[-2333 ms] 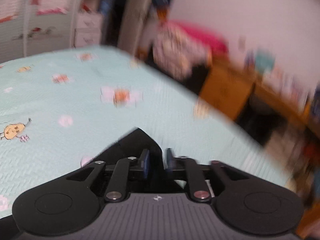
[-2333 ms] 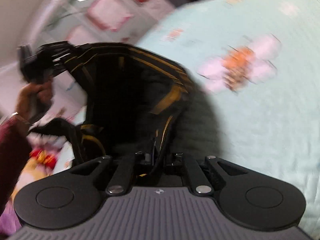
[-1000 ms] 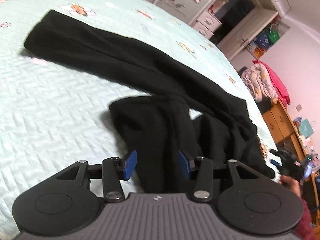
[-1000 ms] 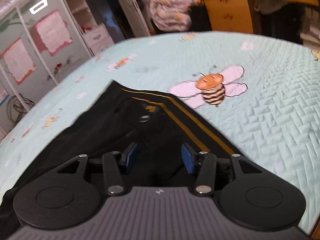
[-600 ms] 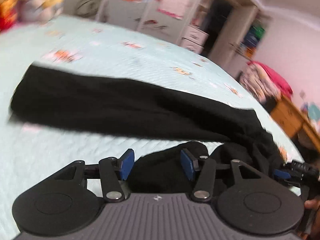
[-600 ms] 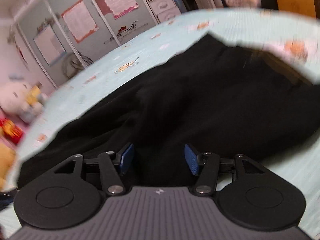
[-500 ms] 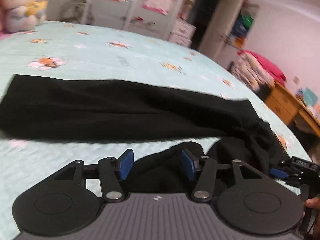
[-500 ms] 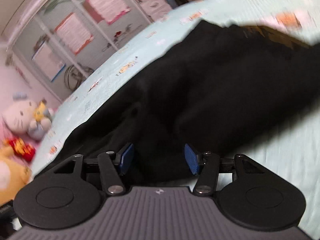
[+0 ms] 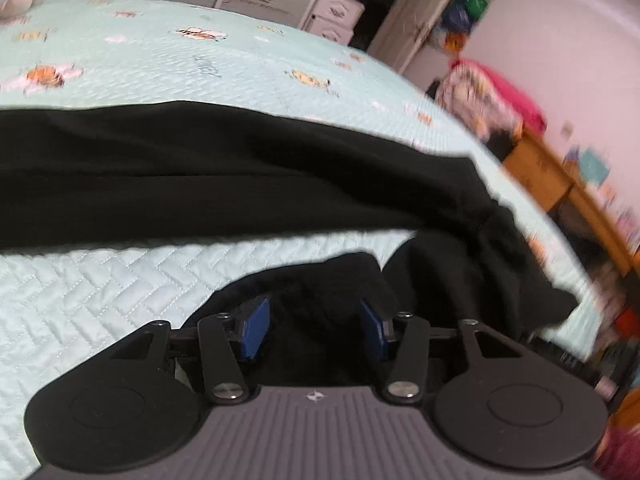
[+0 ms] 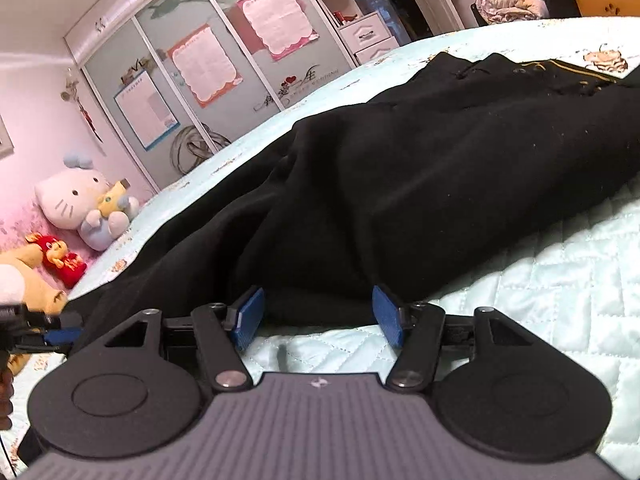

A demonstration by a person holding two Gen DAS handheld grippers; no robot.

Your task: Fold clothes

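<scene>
Black trousers (image 9: 224, 176) with gold stripes at the waist (image 10: 560, 68) lie spread on a pale green quilted bed (image 9: 100, 300). One leg stretches flat across the left wrist view; the other leg's end is bunched just in front of my left gripper (image 9: 314, 326). That gripper is open, its blue pads on either side of the bunched cloth. My right gripper (image 10: 320, 316) is open too, at the near edge of the trousers (image 10: 400, 200), pads level with the fabric's hem. The left gripper's blue tip (image 10: 60, 336) shows at the far left of the right wrist view.
Plush toys (image 10: 84, 204) sit at the head of the bed by a pink wall. A wardrobe with sliding doors (image 10: 208, 64) and white drawers (image 10: 368, 36) stand behind. A wooden desk (image 9: 560, 184) and a heap of clothes (image 9: 492, 100) lie beyond the bed's edge.
Both grippers let go of the trousers, which now lie on the bed. Both have dropped low and come close to the fabric's near edges, jaws open.
</scene>
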